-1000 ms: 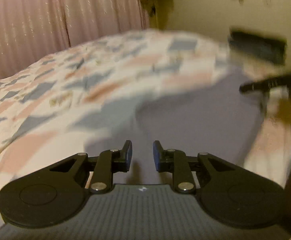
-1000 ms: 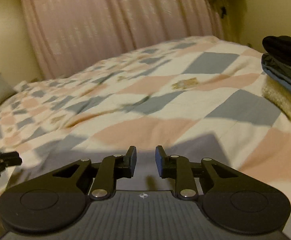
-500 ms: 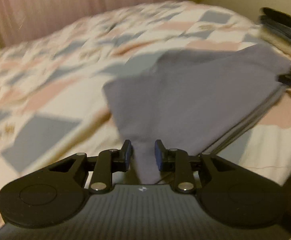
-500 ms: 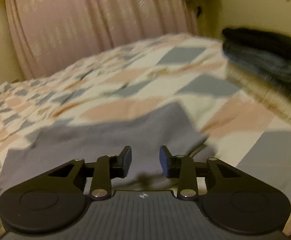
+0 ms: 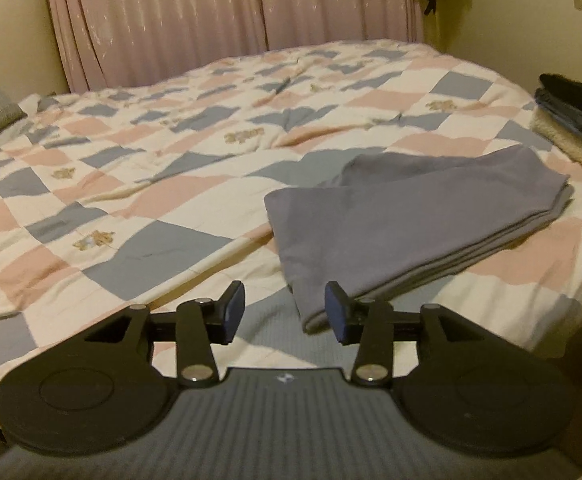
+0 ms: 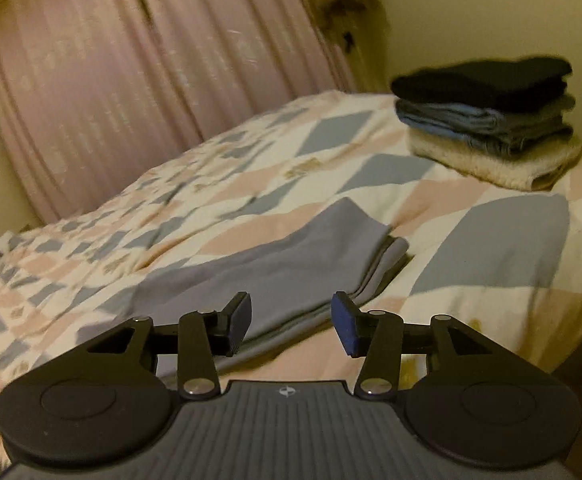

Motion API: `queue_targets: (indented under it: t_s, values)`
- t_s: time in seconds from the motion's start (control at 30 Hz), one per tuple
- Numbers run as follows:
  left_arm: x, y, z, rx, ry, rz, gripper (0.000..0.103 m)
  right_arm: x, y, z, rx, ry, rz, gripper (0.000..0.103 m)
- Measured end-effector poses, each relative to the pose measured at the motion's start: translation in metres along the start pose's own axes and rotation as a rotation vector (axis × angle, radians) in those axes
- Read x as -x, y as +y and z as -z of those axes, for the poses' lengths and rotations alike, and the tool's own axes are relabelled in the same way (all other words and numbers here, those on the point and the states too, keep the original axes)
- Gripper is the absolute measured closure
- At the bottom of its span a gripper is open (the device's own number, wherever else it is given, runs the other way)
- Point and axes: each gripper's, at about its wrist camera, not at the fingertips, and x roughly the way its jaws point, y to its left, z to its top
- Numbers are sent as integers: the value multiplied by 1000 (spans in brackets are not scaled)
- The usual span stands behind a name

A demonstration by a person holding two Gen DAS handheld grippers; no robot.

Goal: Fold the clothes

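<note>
Both hand-held grippers had just been opening, and nothing sat between either pair of pads. The left hand-held gripper [image 5: 285,312] stood with jaws apart at the lower centre of the left wrist view; the near corner of the grey garment [image 5: 411,224] lay on the quilt just beyond the right-hand pad, apart from it as far as could be judged. Half a second earlier that same corner had run up between the left jaws, so the cloth had been let go and the gripper drawn back. The right hand-held gripper [image 6: 291,326] likewise stood with jaws apart at the lower centre of its view, with the garment's layered edge visible through the gap but lying on the bed behind it, not pinched. The garment [image 6: 291,264] rested folded, several layers showing along its near and right edges, on the patchwork bedspread [image 5: 171,240], centre-right in the left view. A stack of folded clothes [image 6: 487,120] sat at the upper right of the right wrist view, well apart from the grey piece. The pink curtain [image 5: 231,12] filled the upper frame. Judgement: the fold on this garment appeared laid down and released; the piece looked near finished, with either a further fold or a transfer to the stack as the likely remaining step.
</note>
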Motion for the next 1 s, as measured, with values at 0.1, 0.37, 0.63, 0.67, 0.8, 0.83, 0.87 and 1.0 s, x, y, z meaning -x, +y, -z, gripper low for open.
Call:
queue_targets:
  t_s: [0.1, 0.37, 0.63, 0.67, 0.8, 0.83, 0.87, 1.0]
  values:
    - [21, 3, 6, 6, -28, 4, 59, 29, 11, 7, 41, -28, -8, 51]
    - [49, 11, 21, 24, -60, -2, 54, 88, 35, 19, 163, -97, 5, 36]
    - [29, 16, 25, 20, 4, -35, 50, 88, 47, 35, 276, -94, 43, 31]
    - [24, 16, 25, 21, 16, -40, 50, 83, 47, 36, 276, -85, 43, 30]
    - [2, 26, 26, 67, 59, 21, 50, 60, 47, 39, 271, -39, 36, 30]
    - [-5, 35, 27, 113, 73, 74, 50, 55, 47, 40, 275, -29, 36, 30]
    - [-13, 43, 28, 160, 87, 126, 50, 51, 47, 41, 281, -24, 36, 30]
    - [-52, 81, 23, 344, 142, 283, 50, 37, 55, 51, 344, -8, 14, 30]
